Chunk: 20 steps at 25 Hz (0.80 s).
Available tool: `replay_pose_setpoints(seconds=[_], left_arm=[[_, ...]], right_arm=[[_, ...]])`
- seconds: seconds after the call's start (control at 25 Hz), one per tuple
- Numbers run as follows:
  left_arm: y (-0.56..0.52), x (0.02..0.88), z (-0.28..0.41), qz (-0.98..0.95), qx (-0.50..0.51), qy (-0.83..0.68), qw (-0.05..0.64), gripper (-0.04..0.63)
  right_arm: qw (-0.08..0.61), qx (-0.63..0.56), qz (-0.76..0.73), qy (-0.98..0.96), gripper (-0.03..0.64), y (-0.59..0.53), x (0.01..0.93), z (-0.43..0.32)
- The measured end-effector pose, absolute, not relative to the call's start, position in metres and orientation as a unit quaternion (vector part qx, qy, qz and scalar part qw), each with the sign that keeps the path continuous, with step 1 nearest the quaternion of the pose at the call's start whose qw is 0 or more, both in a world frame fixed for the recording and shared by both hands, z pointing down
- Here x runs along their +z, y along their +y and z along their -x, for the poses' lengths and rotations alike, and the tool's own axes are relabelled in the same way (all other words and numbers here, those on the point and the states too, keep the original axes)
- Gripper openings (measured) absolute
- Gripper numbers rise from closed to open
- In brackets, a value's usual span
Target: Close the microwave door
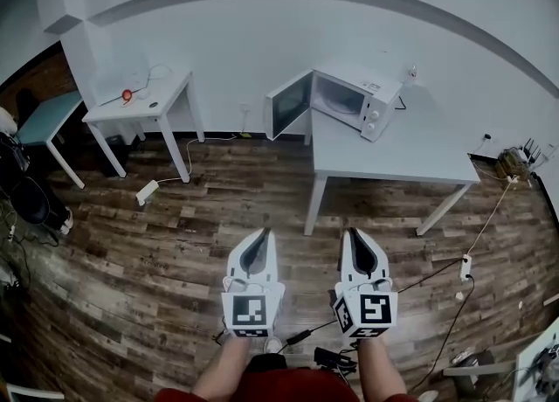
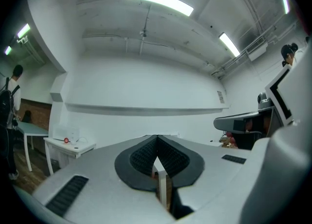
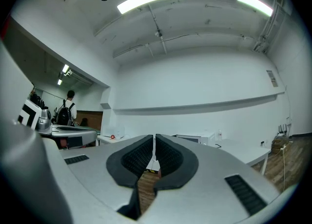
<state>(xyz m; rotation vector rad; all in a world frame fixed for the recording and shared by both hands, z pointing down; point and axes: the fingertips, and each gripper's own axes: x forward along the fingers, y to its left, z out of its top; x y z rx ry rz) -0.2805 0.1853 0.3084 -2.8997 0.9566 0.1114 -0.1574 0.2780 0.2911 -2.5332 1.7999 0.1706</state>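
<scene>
The white microwave [image 1: 360,96] stands at the back left corner of a white table [image 1: 410,149], with its door [image 1: 286,105] swung open to the left. Both grippers hover over the wooden floor, well short of the table, pointing toward it. My left gripper [image 1: 261,235] is shut with nothing between its pads [image 2: 146,156]. My right gripper [image 1: 353,234] is shut too and holds nothing, its pads [image 3: 139,157] close together. In the right gripper view the microwave [image 3: 197,138] shows low, just right of the jaws.
A small white side table [image 1: 144,99] with a red object stands at the left against the wall. A teal table [image 1: 48,116] is farther left. Power strips and cables [image 1: 463,267] lie on the floor at the right. A person with a backpack [image 3: 65,111] stands in the distance.
</scene>
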Motion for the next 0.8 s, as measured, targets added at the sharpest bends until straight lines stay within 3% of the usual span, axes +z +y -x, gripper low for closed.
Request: replay_pose_setpoints(seconds=[0.48,0.8], left_arm=[[0.107,0.316,0.263,0.953,0.036,0.299,0.033,0.026],[0.073,0.327,0.217,0.954,0.025,0.296,0.039,0.026]], right_arm=[[0.014,0.057,0.822,0.566,0.037,0.205,0.293,0.145],[0.029,0.044,0.826,0.560,0.037,0.170,0.310,0.095]])
